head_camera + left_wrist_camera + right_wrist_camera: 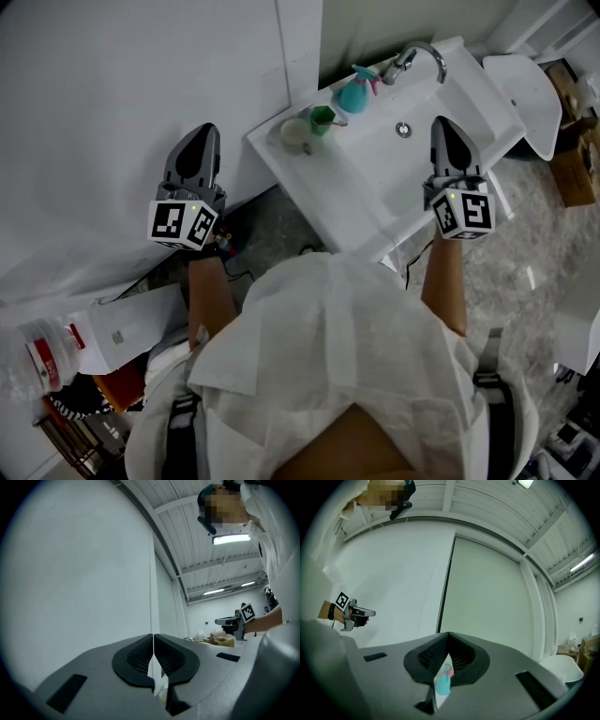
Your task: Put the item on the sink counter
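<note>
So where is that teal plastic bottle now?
In the head view, the teal plastic bottle stands on the white sink's back edge, between the chrome tap and the green cup.

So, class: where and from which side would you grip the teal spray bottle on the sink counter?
Probably grip the teal spray bottle round its neck, coming from the basin side: it stands upright, with the green cup and faucet flanking it.

Only a sliver of the teal spray bottle is seen past the jaws of the right gripper. A brown box is cut off by the head view's edge.
</note>
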{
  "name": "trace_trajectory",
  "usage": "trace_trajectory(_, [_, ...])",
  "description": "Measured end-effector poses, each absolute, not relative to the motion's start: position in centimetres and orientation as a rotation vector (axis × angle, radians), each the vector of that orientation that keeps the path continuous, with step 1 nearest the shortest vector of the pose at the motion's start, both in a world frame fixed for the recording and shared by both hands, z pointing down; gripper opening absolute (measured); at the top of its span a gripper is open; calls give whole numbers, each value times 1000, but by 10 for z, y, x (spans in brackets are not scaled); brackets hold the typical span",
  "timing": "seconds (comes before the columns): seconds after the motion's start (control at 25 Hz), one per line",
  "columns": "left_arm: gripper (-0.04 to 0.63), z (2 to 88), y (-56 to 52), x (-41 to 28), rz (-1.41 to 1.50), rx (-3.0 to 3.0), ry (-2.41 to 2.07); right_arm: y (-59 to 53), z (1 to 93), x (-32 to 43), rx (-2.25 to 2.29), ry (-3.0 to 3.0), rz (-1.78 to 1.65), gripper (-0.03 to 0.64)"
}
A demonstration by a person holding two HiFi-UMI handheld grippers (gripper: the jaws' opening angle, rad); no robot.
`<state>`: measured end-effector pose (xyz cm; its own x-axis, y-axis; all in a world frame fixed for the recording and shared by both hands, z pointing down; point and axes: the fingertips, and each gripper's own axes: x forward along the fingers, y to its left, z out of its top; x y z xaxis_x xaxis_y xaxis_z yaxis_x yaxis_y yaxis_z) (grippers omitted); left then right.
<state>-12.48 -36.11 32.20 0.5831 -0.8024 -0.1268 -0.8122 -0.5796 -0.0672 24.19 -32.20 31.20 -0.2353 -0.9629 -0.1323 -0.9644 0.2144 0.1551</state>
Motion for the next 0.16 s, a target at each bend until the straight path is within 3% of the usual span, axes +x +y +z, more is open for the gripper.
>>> trace_trajectory(0.16, [20, 322, -361, -127, 128, -2691, 1379, -323, 311, 240, -1935, 2443, 326, 9])
